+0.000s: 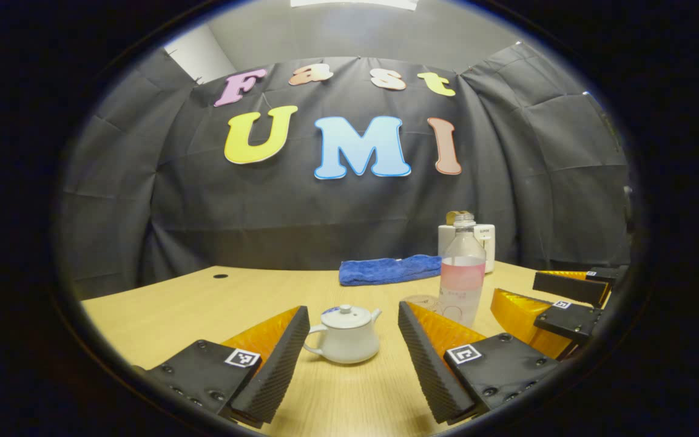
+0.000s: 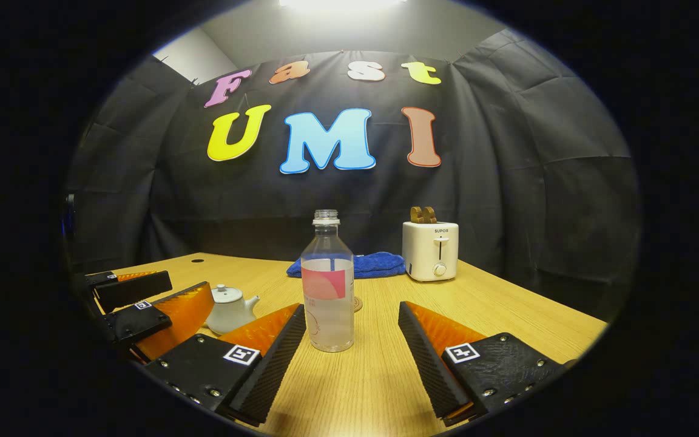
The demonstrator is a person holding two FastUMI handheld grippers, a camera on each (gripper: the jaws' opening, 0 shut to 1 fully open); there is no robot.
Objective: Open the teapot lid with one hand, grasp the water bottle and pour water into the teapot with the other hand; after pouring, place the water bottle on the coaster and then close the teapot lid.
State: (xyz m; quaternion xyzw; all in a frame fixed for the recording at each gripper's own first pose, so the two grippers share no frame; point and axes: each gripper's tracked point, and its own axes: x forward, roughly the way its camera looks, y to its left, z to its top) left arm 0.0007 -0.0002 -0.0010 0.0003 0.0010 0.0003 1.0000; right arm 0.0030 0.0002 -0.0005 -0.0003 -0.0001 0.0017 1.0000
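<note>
A: Teapot [image 1: 346,334] sits on the wooden table [image 1: 173,309], lid [image 1: 346,315] on, ahead of the left gripper [image 1: 352,358], whose fingers are spread wide and touch nothing.

B: And the water bottle [image 2: 327,285]?

A: Upright, uncapped, right of the teapot, between the right gripper [image 2: 352,355]'s spread fingers, untouched. The coaster [image 2: 357,303] lies just behind it.

B: Farther back?

A: A blue cloth [image 2: 361,264], with a toaster [image 2: 430,250] to its right.

Teapot [image 1: 344,334] looking white all over. Water bottle [image 2: 327,295] showing clear, wearing pink label. Towel [image 1: 389,269] glowing blue. Toaster [image 2: 430,250] looking creamy white. Bench [image 2: 380,376] showing light yellow wood with thin stripes.
</note>
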